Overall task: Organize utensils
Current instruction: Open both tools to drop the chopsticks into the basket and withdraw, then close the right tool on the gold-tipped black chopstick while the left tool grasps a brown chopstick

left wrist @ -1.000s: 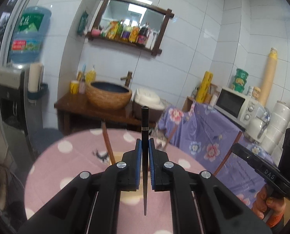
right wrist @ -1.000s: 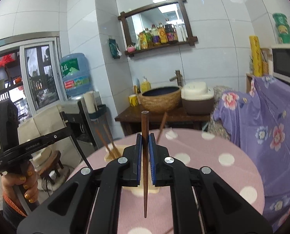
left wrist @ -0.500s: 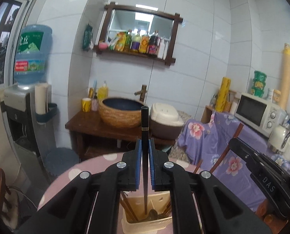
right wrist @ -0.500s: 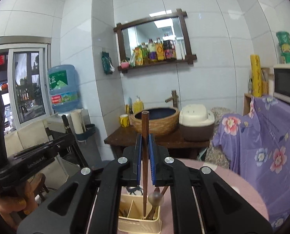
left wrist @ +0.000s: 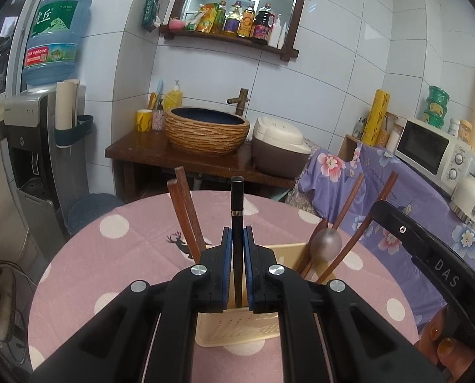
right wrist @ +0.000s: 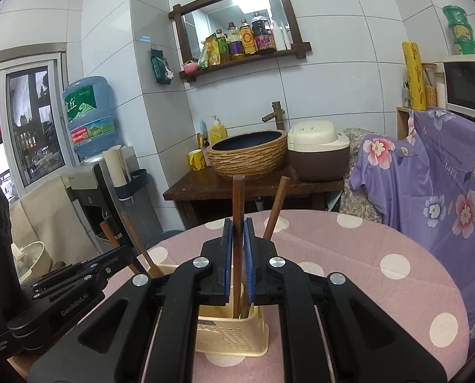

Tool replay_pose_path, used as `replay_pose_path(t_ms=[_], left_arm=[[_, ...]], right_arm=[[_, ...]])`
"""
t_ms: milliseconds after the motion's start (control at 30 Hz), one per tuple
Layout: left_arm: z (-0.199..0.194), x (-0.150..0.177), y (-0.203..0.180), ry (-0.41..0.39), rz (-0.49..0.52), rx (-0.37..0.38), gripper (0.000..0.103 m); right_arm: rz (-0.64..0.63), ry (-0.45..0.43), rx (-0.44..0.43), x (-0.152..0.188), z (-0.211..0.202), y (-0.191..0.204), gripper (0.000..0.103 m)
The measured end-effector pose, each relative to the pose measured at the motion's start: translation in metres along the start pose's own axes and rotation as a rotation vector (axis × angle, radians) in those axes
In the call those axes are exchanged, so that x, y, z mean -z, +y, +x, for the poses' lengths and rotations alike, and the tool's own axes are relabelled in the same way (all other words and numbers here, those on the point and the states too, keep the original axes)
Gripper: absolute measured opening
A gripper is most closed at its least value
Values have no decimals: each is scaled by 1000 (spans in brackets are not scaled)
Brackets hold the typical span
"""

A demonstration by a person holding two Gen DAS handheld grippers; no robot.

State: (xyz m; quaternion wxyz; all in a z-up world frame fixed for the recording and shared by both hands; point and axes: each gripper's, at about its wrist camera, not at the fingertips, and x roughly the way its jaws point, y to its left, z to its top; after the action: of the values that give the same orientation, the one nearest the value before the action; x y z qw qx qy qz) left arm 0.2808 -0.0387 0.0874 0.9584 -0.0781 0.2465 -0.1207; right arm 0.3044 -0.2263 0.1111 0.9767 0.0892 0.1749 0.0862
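Left claw (left wrist: 237, 249) and right claw (right wrist: 238, 239) point forward side by side. Both sets of jaws are clamped nearly together.

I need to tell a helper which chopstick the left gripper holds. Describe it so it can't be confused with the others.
Start at the round table with the pink polka-dot cloth and find the cream plastic utensil basket on it. The left gripper holds a chopstick upright over that basket. It is the only black one, with a thin metal band near its top; the chopsticks around it are reddish-brown wood.
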Motion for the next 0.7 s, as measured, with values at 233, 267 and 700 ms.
replay_pose_path(t_ms=[233,267,700], left_arm=[[-20,12,5,-28,-2,10,40],[-28,15,6,-39,-5,10,45],[-45,109,20,119,28,-45,73]], right_arm=[[19,-16,8,16,-15,-5,48],[18,-24,8,18,-20,-5,49],[-34,213,153,110,-58,-53,49]])
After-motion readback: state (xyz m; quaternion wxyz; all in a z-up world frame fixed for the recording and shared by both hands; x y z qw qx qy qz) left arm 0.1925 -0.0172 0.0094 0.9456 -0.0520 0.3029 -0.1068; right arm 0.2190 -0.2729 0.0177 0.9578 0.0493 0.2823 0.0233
